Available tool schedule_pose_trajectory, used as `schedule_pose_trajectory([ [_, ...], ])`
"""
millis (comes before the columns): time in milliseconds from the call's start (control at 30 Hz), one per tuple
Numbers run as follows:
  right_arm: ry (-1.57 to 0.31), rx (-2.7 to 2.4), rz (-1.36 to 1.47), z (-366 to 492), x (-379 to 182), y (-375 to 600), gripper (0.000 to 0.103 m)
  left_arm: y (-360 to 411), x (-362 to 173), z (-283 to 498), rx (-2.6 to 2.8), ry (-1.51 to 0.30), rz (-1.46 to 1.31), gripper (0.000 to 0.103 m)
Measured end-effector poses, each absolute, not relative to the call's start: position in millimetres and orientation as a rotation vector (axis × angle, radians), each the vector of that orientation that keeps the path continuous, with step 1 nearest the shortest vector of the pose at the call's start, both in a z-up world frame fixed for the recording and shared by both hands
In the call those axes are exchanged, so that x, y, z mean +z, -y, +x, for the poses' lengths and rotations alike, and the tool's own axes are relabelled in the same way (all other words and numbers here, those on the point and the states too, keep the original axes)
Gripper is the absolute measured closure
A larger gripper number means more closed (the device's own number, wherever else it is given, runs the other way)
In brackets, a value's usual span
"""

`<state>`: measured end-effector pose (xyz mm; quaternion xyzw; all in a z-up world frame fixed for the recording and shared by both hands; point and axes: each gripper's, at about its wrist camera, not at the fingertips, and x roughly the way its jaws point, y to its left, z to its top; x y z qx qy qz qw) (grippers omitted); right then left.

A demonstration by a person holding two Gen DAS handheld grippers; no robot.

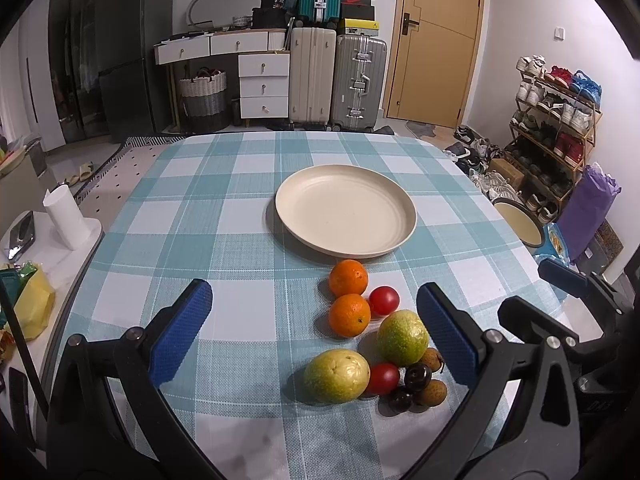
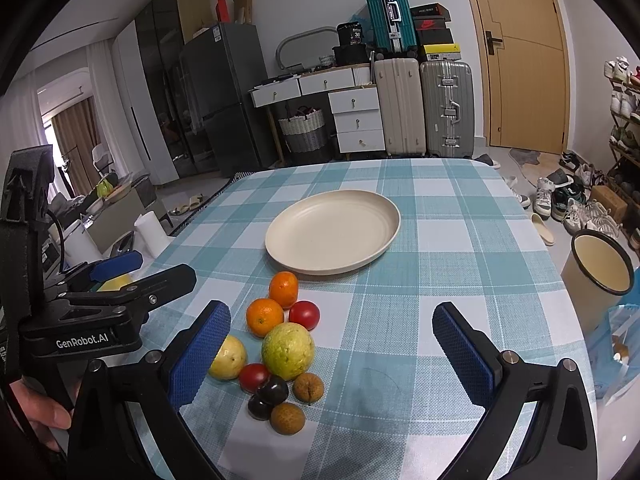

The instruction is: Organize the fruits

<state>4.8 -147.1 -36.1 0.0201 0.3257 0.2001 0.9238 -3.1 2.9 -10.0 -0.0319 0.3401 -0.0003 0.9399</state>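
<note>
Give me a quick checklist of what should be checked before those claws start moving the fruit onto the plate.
1. Plate empty and ready: ok.
2. Left claw open, holding nothing: ok.
3. Right claw open, holding nothing: ok.
4. Fruit all on the tablecloth, none on the plate: ok.
5. Nearest orange free to grab alone: not ok, it touches a tomato.
6. Fruit firmness: cannot tell.
</note>
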Motion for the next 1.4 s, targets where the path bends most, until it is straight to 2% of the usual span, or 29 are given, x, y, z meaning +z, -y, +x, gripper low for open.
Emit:
schedule_pose_trajectory([
  [667, -0.685, 0.41, 0.044, 5.9, -40.9, 147.1, 0.0, -17.9, -29.8, 2.9, -0.024, -0.751, -0.126, 0.001],
  [1400, -0.731, 0.409, 0.041, 14.7, -59.7, 139.1, 0.0, -42.9, -79.4, 13.4, -0.122, -0.891, -0.26, 0.001],
])
